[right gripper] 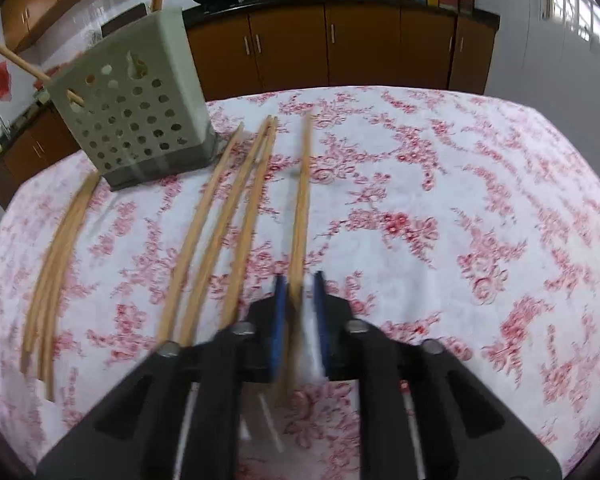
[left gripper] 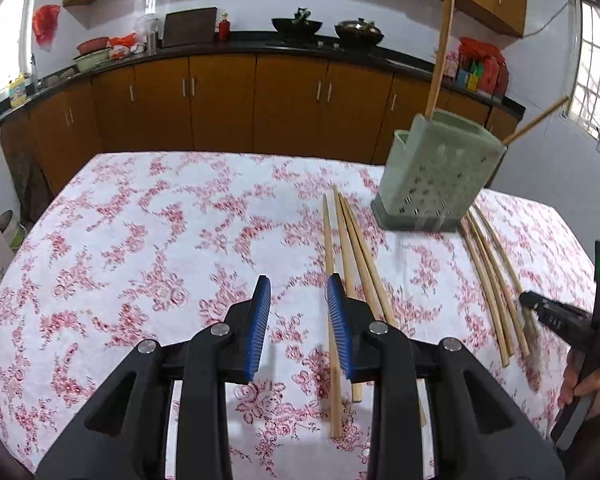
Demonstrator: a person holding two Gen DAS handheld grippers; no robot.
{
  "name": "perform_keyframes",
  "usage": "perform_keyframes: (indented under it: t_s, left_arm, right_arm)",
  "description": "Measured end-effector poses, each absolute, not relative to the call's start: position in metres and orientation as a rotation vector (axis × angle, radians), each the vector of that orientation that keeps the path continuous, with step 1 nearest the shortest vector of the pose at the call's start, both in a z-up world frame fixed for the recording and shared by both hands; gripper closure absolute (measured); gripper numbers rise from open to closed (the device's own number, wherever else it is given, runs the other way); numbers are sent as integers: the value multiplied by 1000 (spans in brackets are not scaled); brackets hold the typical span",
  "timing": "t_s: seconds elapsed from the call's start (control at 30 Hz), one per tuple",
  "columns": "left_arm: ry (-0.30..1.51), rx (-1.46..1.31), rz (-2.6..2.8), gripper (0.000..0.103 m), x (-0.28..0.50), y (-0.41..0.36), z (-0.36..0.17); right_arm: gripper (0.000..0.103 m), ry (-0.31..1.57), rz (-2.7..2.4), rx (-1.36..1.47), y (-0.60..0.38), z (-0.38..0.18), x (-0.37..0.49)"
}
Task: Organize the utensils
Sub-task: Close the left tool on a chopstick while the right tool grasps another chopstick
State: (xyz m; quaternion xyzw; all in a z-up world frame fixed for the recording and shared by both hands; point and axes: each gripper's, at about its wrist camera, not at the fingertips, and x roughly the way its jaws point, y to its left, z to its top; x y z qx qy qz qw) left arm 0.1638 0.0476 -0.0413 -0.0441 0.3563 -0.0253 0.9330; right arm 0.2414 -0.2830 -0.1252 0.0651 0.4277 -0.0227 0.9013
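Right gripper (right gripper: 298, 300) is clamped on one chopstick (right gripper: 302, 208) right of the green holder (right gripper: 136, 120); left gripper (left gripper: 298, 312) hangs narrowly parted, empty, near three chopsticks (left gripper: 350, 248).

Your left wrist camera looks forward and down along its gripper (left gripper: 298, 292), low over the table (left gripper: 140, 220), facing the kitchen cabinets (left gripper: 220, 100). Your right wrist camera tilts down more steeply, close above the cloth, its picture blurred. Both views share the green holder (left gripper: 436, 172) (right gripper: 136, 116), the loose chopsticks (left gripper: 352, 248) (right gripper: 220, 220) and the far counter (left gripper: 260, 46).
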Motion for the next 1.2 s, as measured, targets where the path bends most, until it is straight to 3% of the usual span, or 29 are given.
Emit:
perform_keyframes:
  t_s: [0.23, 0.67, 1.2]
  left_arm:
    - [802, -71, -122, 73, 170, 34, -63]
    - [914, 11, -141, 94, 185, 10, -96]
    - [877, -66, -25, 95, 203, 58, -98]
  right_arm:
    - [95, 871, -172, 251, -321, -126, 242]
    - [95, 866, -168, 197, -315, -127, 241]
    - [95, 849, -99, 162, -301, -128, 243]
